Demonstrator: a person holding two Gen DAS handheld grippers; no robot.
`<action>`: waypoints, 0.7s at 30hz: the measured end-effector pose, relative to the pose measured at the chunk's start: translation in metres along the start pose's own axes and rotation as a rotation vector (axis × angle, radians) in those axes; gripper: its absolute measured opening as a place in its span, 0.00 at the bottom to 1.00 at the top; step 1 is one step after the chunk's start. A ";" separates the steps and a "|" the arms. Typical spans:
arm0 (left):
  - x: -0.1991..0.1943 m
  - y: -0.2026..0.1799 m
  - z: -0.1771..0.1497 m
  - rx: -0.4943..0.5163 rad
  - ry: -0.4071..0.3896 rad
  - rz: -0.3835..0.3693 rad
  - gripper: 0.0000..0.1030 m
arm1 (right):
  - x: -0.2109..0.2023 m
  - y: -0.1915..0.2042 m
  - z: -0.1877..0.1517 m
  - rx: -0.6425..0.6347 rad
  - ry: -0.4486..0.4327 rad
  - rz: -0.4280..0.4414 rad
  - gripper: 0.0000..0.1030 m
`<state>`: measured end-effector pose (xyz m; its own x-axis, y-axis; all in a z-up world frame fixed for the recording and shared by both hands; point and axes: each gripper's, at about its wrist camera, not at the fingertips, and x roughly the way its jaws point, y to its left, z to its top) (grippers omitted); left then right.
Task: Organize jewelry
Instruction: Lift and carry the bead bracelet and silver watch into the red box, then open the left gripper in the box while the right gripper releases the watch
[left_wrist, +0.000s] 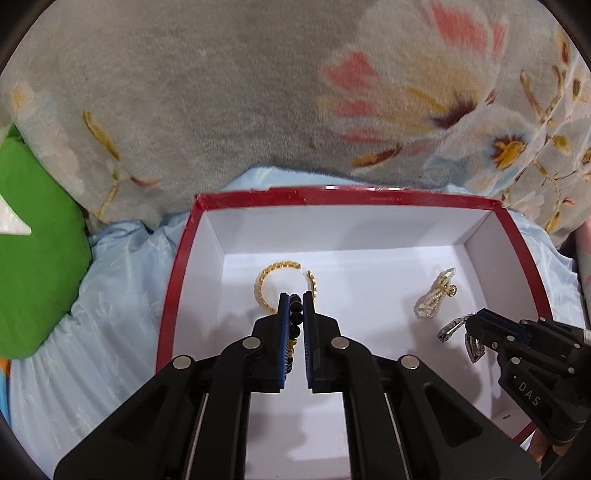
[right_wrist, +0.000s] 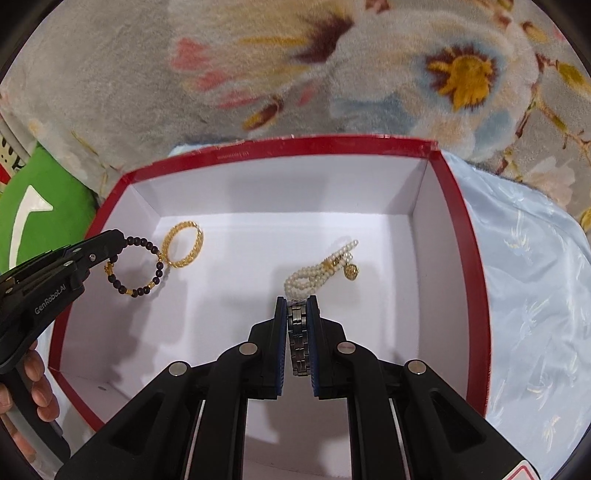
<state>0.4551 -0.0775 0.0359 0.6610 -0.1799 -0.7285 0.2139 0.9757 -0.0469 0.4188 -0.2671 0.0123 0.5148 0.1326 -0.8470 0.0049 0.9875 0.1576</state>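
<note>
A red box (left_wrist: 177, 266) with a white inside (right_wrist: 458, 221) holds a gold chain bangle (left_wrist: 264, 284) (right_wrist: 184, 249) and a pearl bracelet with a gold charm (left_wrist: 434, 295) (right_wrist: 321, 271). My left gripper (left_wrist: 295, 306) (right_wrist: 110, 247) is shut on a black bead bracelet (left_wrist: 295, 314) (right_wrist: 136, 269), which hangs over the box floor beside the bangle. My right gripper (right_wrist: 297, 306) (left_wrist: 471, 325) is shut on a dark metal link watch band (right_wrist: 297, 339) (left_wrist: 452, 328), held inside the box just in front of the pearls.
The box sits on pale blue satin cloth (left_wrist: 110, 332) (right_wrist: 535, 314). A grey floral blanket (left_wrist: 258, 92) (right_wrist: 332, 74) lies behind it. A green cushion (left_wrist: 33, 240) (right_wrist: 37, 206) is at the left. My hand (right_wrist: 33, 391) shows at the lower left.
</note>
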 end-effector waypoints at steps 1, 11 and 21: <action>0.002 0.001 -0.002 -0.005 0.008 0.002 0.06 | 0.003 -0.001 -0.002 0.004 0.004 0.002 0.10; 0.012 0.010 -0.011 -0.046 0.029 -0.002 0.20 | 0.000 -0.008 -0.003 0.022 -0.022 -0.001 0.11; -0.039 0.008 -0.025 0.005 -0.068 0.031 0.28 | -0.057 0.004 -0.021 -0.039 -0.136 -0.035 0.11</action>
<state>0.4129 -0.0600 0.0467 0.7147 -0.1578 -0.6814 0.1964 0.9803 -0.0211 0.3714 -0.2686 0.0509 0.6260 0.0875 -0.7749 -0.0072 0.9943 0.1065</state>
